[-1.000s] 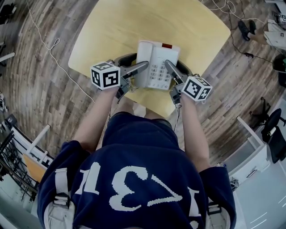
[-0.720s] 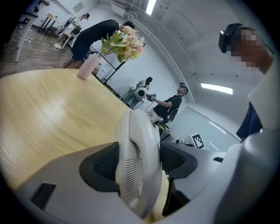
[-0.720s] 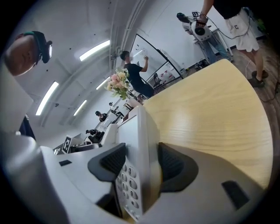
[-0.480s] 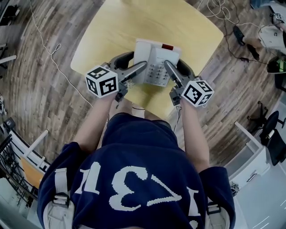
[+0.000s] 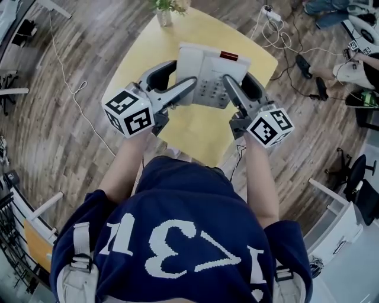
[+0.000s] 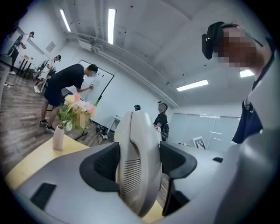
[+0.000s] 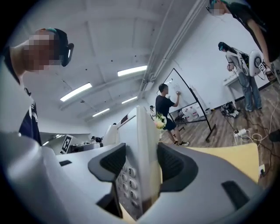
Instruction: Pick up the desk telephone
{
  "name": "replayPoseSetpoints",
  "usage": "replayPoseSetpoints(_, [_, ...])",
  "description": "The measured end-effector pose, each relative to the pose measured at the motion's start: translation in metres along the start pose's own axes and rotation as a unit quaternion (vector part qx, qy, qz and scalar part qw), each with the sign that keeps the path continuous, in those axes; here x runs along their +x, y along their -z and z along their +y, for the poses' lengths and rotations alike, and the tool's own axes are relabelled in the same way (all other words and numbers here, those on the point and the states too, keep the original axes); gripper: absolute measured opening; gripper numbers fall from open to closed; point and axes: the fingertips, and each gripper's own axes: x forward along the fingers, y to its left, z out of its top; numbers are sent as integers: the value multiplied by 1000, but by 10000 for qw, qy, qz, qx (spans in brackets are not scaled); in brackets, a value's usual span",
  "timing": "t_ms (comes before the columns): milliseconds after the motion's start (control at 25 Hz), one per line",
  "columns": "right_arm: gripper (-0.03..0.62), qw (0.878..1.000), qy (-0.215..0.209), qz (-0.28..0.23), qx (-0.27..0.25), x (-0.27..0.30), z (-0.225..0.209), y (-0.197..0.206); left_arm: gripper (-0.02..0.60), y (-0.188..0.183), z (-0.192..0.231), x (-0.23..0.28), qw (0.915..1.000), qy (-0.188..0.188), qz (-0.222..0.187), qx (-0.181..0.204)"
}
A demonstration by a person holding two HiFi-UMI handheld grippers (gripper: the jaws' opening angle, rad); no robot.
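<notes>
Open-plan office or lab room, shared.
- Wood-plank floor point(image 5: 71, 71); round-cornered yellow table point(image 5: 195, 127), vase of flowers point(image 6: 59, 135) at its far edge.
- Whiteboard point(image 6: 103, 87) on a stand by the white wall; a person point(image 6: 65, 85) writing on it.
- Strip lights point(image 6: 110, 19) and exposed pipes on the white ceiling.
- Glass partition point(image 6: 210, 131) at the back.
- Office chair point(image 5: 361, 171) off the table's right side; loose cables point(image 5: 59, 59) and a power strip point(image 5: 269, 13) on the floor.
- Several other people standing about.
</notes>
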Motion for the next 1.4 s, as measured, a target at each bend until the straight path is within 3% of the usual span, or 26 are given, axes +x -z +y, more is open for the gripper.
replayPoseSetpoints(240, [245,9971,-119,-524,-531,-17,34,-57,298,-53,-40,-6,9968,254,-494,579])
replayPoseSetpoints(560, [245,9914,-252,-889,-926,-38,62,-88,298,-80,-76,-17,9903,374,-777,1091])
replayPoseSetpoints(1400, [244,9887,-266,-1004,-1078,-43,76,-99,298,-90,-88,-25,9886,361,-900,1154])
